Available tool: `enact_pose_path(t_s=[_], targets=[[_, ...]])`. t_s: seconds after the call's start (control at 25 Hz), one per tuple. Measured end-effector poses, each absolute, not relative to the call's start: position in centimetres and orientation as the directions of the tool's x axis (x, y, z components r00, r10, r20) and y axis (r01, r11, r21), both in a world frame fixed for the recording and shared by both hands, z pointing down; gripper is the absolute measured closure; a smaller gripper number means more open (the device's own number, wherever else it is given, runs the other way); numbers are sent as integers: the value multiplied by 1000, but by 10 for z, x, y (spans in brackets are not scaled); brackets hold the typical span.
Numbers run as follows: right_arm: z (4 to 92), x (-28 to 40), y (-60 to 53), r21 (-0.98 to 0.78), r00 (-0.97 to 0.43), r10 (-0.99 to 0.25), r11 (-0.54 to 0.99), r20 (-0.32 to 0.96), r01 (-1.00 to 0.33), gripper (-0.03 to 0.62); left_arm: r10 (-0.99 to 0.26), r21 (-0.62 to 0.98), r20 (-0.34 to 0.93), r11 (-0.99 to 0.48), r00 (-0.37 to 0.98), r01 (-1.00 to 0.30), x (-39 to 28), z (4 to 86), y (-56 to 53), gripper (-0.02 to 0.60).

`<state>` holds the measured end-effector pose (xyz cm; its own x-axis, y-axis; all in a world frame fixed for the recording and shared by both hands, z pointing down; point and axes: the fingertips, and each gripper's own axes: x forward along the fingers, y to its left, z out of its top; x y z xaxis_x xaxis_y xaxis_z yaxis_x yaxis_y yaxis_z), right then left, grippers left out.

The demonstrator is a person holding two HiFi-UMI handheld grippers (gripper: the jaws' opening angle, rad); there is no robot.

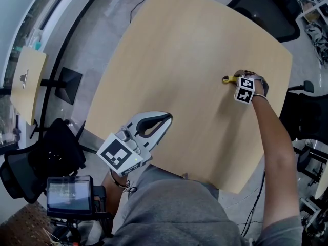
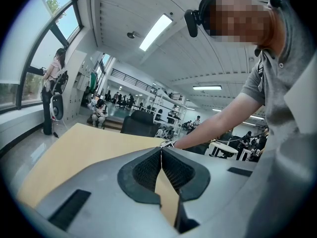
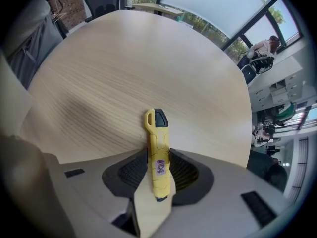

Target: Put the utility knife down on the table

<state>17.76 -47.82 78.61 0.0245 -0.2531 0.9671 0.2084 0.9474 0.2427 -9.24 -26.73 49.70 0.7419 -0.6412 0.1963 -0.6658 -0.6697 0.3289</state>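
Observation:
The yellow utility knife [image 3: 157, 133] with a black end is clamped between the black pads of my right gripper [image 3: 158, 156], its length pointing out over the round wooden table [image 3: 124, 68]. In the head view only the knife's yellow tip [image 1: 227, 79] shows beyond the right gripper [image 1: 237, 80], low over the table [image 1: 189, 50] near its right edge. I cannot tell if the knife touches the wood. My left gripper [image 1: 163, 121] hovers at the table's near edge, its pads [image 2: 148, 170] pressed together on nothing.
Black office chairs [image 1: 269, 12] stand beyond the far edge of the table. A black bag [image 1: 56, 150] and a small screen device [image 1: 69, 193] lie on the floor at the lower left. A small side table [image 1: 25, 81] stands further left.

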Motion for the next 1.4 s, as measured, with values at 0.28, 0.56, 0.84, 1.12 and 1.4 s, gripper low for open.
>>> enact_pose_path(t_s=[0.28,0.56,0.84,1.12,1.4], targets=[[778,179,-473,259,10,-264,950,964,177,467,-636,321,187,-680,748,-659,-93,491,-264,576],[732,162,-466,330,-147,-336,942,930,-63,467,-623,296,156,-711,767,-638,-90,472,-256,575],[634,133,-432,147,-479,-478,804,736,-577,468,-603,256,131,-746,787,-615,-86,450,-235,575],[486,135,-346,-212,-665,-690,632,286,-746,468,-580,216,109,-779,807,-589,-79,432,-217,575],[381,154,-227,-270,-624,-781,600,3,-753,540,-526,190,88,-825,846,-532,-64,417,-208,575]])
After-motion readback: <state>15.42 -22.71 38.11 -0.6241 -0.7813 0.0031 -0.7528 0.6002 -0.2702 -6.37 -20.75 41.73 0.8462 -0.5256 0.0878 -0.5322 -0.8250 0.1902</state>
